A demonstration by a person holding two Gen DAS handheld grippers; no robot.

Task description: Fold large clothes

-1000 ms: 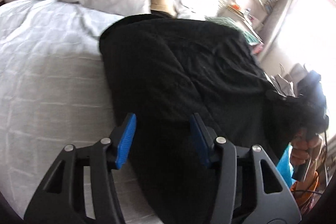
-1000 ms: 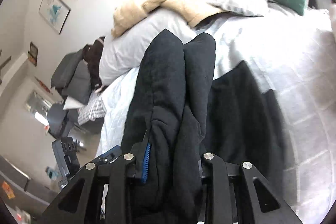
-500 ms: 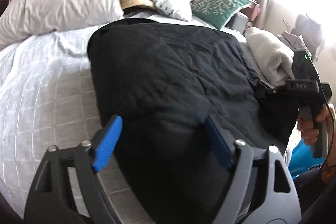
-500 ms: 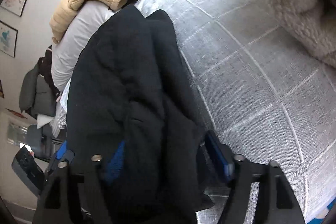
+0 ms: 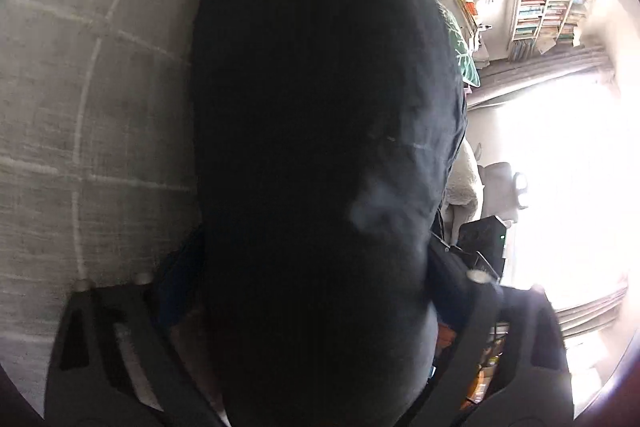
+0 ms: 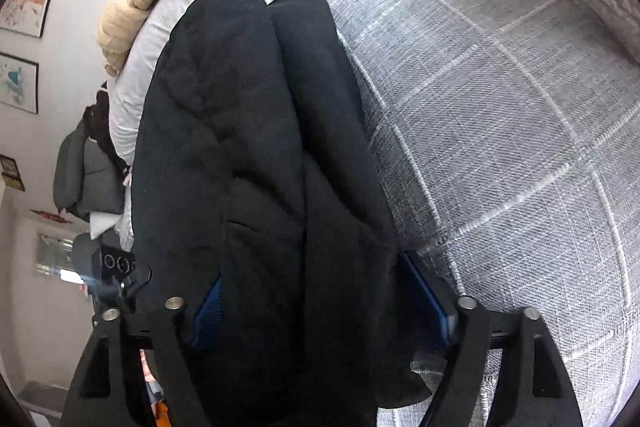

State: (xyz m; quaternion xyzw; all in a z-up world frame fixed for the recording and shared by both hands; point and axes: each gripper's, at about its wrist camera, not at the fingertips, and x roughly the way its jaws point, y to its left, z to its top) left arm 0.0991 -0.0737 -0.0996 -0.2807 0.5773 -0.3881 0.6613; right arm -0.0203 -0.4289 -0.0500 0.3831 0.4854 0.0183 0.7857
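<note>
While R gripper [image 6: 320,303] closes, black garment [image 6: 256,155] lies btwn jaws.

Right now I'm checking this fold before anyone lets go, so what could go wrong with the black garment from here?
1. The right gripper jaws are closing around a thick bunch of the black garment; they may catch only some layers, and the fold would slip.
2. The garment fills the left wrist view, so the left gripper closes nearly blind and might pinch the grey bedspread.

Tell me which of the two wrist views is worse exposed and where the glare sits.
Left wrist view is worse: window glare bleaches its right side, and the black garment is a featureless dark mass. Right wrist view is evenly lit; garment folds and the bedspread weave stay sharp.
</note>
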